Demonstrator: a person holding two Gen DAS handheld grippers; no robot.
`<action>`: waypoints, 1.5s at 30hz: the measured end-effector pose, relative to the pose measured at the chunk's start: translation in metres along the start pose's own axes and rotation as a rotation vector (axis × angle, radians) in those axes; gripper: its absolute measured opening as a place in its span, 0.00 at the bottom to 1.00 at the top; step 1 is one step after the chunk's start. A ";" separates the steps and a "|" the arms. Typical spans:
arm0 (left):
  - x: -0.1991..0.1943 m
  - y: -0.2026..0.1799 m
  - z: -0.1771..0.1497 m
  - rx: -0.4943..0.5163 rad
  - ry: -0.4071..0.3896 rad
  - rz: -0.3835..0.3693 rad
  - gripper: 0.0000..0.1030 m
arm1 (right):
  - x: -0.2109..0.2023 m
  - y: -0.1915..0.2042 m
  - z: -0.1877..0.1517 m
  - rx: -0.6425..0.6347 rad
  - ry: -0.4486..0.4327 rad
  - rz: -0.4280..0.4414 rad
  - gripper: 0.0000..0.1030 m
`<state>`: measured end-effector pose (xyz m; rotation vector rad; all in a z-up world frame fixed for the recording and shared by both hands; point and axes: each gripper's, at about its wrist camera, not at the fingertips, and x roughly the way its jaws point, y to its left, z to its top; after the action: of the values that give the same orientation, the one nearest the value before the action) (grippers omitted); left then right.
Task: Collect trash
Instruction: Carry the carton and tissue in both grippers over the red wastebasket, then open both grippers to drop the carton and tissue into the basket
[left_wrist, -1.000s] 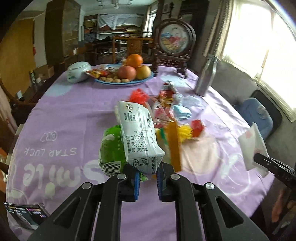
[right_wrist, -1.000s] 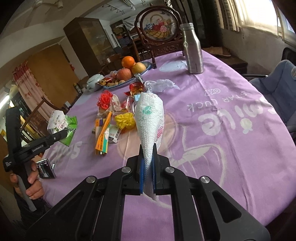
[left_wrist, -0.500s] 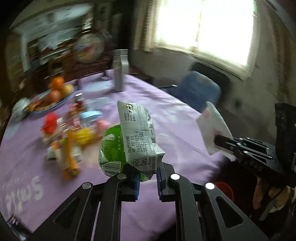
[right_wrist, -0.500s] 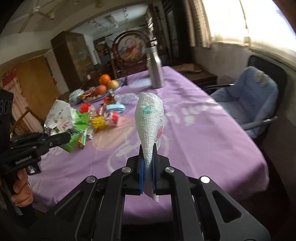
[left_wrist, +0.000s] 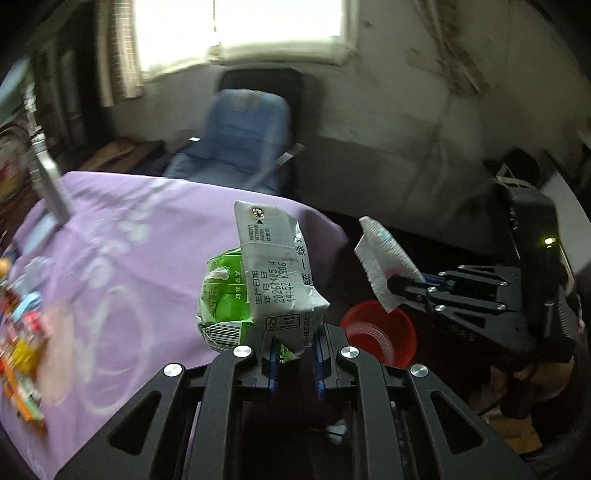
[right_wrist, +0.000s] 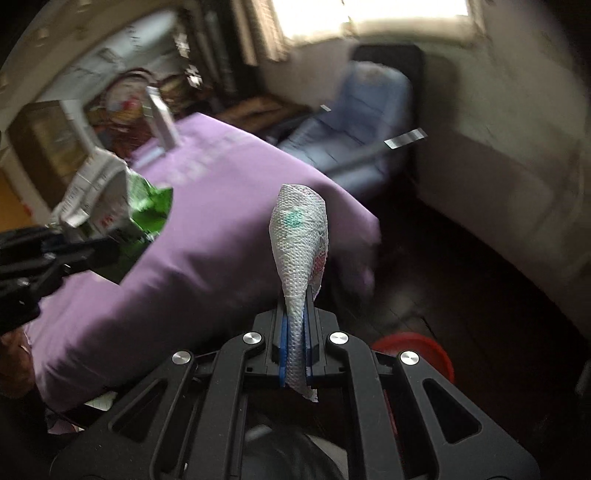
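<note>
The left gripper (left_wrist: 293, 363), closed on the lower corner of a crushed, light drink carton (left_wrist: 271, 280), and the right gripper (right_wrist: 295, 352), pinching the limp paper towel (right_wrist: 301, 245) by its tail, need only light force

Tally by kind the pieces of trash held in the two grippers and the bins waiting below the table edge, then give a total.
Crushed green-and-white drink carton, in the left gripper: 1
Crumpled white paper napkin, in the right gripper: 1
Red plastic bin: 1
Total: 3
</note>
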<state>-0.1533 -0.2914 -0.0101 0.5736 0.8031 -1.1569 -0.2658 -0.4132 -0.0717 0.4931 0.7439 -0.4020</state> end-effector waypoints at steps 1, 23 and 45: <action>0.010 -0.005 0.002 0.017 0.014 -0.015 0.15 | 0.004 -0.013 -0.008 0.016 0.023 -0.023 0.08; 0.346 -0.115 -0.051 0.203 0.658 -0.208 0.14 | 0.156 -0.211 -0.159 0.524 0.488 -0.141 0.08; 0.356 -0.104 -0.048 0.025 0.704 -0.293 0.70 | 0.167 -0.220 -0.171 0.650 0.501 -0.210 0.44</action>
<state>-0.1977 -0.4912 -0.3231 0.9274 1.5140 -1.2390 -0.3582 -0.5253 -0.3622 1.1594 1.1559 -0.7370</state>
